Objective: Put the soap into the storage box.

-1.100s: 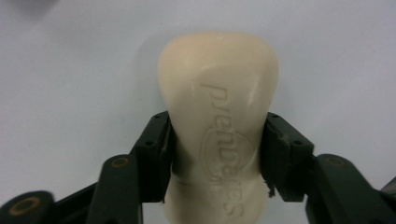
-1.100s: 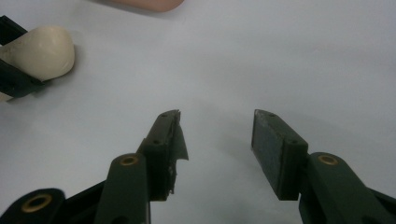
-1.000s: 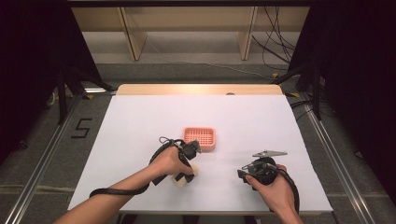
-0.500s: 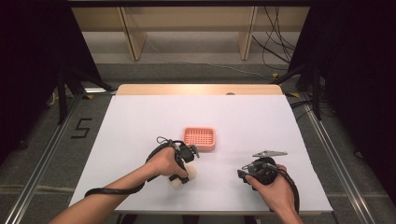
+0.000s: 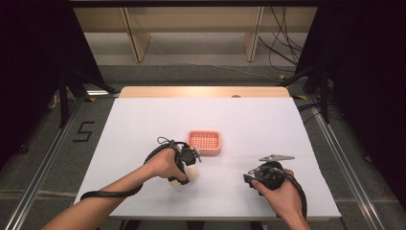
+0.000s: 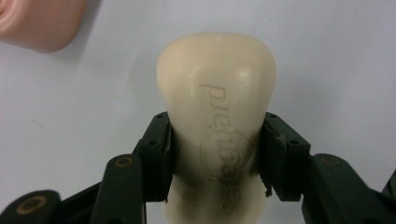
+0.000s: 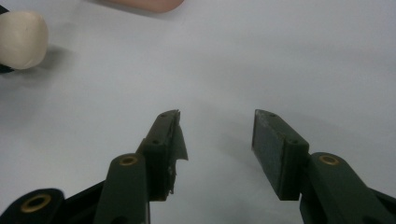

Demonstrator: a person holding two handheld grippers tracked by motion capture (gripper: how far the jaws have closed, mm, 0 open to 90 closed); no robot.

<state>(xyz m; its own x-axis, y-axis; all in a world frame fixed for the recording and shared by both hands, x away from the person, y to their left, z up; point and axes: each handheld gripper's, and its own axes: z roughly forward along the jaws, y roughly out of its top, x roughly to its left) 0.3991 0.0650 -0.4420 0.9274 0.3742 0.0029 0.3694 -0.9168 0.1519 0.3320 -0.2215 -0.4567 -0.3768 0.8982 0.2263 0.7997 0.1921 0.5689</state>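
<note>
A cream soap bar (image 6: 217, 93) with embossed lettering sits between the jaws of my left gripper (image 6: 217, 135), whose pads (image 6: 163, 144) press on both its sides. In the high view my left gripper (image 5: 186, 167) holds the soap bar (image 5: 184, 178) low over the white table, just in front of a pink slotted soap dish (image 5: 204, 142). A corner of the soap dish (image 6: 37, 23) shows at the top left of the left gripper view. My right gripper (image 7: 217, 130) stands open with nothing between its jaws. It rests on the table's front right (image 5: 251, 178), pointing left.
The white table (image 5: 258, 124) has bare room on all sides of the dish. Wooden shelf legs and cables lie beyond its far edge. From the right gripper view, the soap bar (image 7: 21, 39) and the dish's edge (image 7: 144, 3) lie at the top left.
The left hand has shifted slightly with the soap bar in its jaws. The right hand has kept still.
</note>
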